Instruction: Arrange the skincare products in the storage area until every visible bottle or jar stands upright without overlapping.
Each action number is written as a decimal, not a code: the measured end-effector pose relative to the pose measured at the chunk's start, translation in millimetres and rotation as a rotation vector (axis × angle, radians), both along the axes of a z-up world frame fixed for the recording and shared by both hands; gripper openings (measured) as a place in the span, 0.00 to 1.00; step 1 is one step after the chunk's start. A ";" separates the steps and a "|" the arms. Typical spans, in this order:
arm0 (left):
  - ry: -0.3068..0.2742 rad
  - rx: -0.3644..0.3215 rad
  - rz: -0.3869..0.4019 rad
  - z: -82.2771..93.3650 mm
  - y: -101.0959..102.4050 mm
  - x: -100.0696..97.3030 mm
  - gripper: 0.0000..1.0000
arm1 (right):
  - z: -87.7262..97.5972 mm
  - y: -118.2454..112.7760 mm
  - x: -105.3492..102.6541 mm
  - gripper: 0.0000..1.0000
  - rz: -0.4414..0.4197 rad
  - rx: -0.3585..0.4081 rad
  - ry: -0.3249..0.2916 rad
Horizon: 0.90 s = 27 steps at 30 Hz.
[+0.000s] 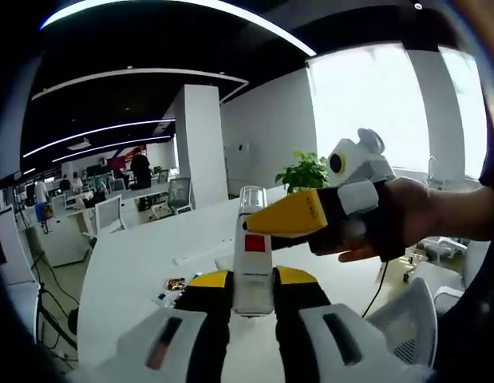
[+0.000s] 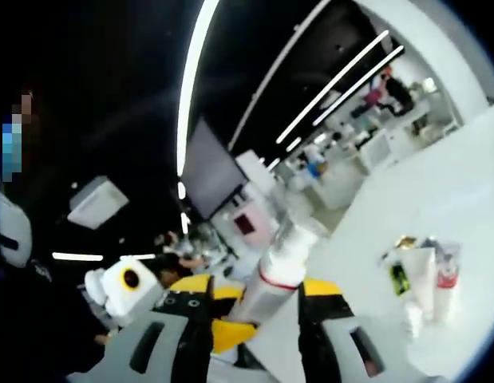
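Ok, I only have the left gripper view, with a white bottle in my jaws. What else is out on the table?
Observer: In the right gripper view, a white tube sits beside a red-banded bottle on the white table.
Operator: Anything else there?
Observer: A small green-labelled item next to the tube.
Operator: And my bottle?
Observer: The white bottle has a red ring under its cap.

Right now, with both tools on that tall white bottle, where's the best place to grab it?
By its straight middle, pinching across the flat sides. The white bottle is tall and slim with a narrower clear cap, so the body probably gives the surer hold. The left tool clamps its lower body; the right tool grips higher, from the side.
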State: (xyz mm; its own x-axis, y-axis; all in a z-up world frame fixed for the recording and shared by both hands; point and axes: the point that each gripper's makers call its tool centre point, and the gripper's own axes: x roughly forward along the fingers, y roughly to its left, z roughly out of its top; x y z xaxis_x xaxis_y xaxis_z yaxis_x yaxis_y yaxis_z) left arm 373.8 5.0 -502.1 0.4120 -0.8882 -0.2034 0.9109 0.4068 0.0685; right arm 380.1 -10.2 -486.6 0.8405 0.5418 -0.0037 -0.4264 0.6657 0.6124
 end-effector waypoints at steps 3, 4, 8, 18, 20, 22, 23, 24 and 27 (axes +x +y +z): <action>0.006 -0.008 -0.002 1.8 -0.1 -1.5 0.20 | 1.1 -3.8 -0.2 0.24 -0.012 0.013 -0.003; 0.004 -0.009 -0.002 2.2 -0.3 -1.7 0.20 | 1.4 -5.0 -0.3 0.22 -0.013 0.017 -0.007; 0.002 -0.009 -0.009 3.4 -1.8 -4.8 0.20 | 1.1 -7.8 -1.8 0.18 -0.021 0.004 -0.008; 0.015 0.007 -0.023 -1.0 -6.4 -9.8 0.20 | 1.3 -8.5 -7.3 0.17 -0.013 -0.065 -0.034; 0.022 0.012 -0.028 -3.0 -7.2 -10.9 0.20 | 0.2 -8.4 -8.6 0.17 -0.012 -0.085 -0.038; 0.031 0.018 -0.029 -5.3 -7.8 -11.4 0.20 | -1.3 -7.8 -10.0 0.16 -0.010 -0.105 -0.043; 0.037 0.022 -0.034 -7.1 -8.3 -12.6 0.21 | -0.9 -7.2 -10.9 0.16 -0.007 -0.116 -0.054; 0.051 0.026 -0.042 -9.4 -9.3 -13.7 0.21 | -0.7 -5.9 -12.5 0.16 0.004 -0.148 -0.076; 0.074 0.038 -0.052 -14.2 -9.6 -15.4 0.22 | 0.7 -2.7 -15.1 0.15 0.015 -0.186 -0.103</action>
State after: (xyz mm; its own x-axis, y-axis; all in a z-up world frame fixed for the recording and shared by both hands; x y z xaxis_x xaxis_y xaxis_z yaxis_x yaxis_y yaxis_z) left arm 358.4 -4.6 -516.3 0.3485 -0.8990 -0.2653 0.9337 0.3577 0.0145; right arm 365.0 -12.9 -485.9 0.8333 0.5525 -0.0192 -0.4912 0.7560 0.4327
